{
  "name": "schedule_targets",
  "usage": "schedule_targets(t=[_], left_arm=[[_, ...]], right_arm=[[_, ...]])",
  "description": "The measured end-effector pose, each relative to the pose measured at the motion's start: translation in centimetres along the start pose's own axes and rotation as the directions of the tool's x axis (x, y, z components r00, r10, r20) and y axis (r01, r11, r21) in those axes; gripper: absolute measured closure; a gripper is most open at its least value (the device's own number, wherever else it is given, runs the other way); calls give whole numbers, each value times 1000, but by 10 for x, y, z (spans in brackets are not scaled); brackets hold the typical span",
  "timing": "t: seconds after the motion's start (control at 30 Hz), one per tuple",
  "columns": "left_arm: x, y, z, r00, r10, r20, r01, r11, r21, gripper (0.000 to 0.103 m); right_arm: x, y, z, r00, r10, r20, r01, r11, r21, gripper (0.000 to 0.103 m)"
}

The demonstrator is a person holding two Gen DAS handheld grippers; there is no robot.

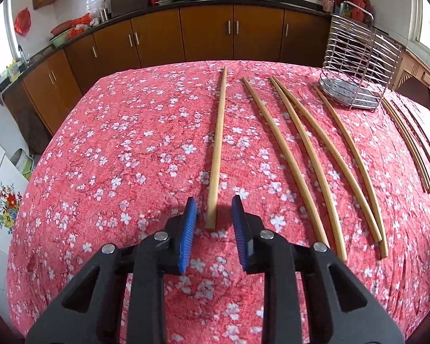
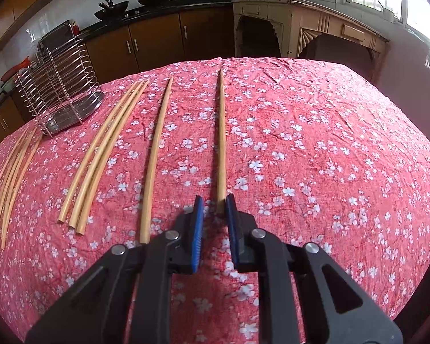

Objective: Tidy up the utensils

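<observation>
Two claws hover low over a worktop [image 1: 100, 172] covered in a red flowered cloth, each one lined up with a wooden chopstick. The left claw [image 1: 214, 200] stands partly parted, its blue pads either side of the near end of a chopstick [image 1: 218, 143] that lies flat on the cloth; the pads are clear of the wood on both sides, so nothing is gripped. This stick is the one farthest from the wire rack [image 1: 358, 66], with four more chopsticks [image 1: 309, 154] lying between it and the rack.

The right claw [image 2: 215, 200] is narrower, also loosened. Its right pad looks just against the near end of another chopstick [image 2: 221, 132], while a gap shows on the left, so it is not clamped. That stick lies on the cloth well apart from the rack [image 2: 60, 86], with more sticks [image 2: 106, 154] between.
</observation>
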State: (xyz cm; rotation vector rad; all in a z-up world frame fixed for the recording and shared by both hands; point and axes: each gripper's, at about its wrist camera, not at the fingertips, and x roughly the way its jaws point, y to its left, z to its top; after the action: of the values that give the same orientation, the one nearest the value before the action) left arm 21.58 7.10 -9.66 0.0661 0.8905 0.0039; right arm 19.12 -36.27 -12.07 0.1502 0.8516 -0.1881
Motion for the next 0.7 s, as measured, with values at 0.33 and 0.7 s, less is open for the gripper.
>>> schedule_targets(t=[0.33,0.7], left_arm=[[-6,1,-3,1000,-25,10,25,1000,-15,96],[-83,15,14,972,-53,229,61,998,-27,96]], right_arm=[[-13,-4,-2,999,11,43,-11,1000,3,95],[-85,-5,22,968,35,249,-33,999,-11,96]])
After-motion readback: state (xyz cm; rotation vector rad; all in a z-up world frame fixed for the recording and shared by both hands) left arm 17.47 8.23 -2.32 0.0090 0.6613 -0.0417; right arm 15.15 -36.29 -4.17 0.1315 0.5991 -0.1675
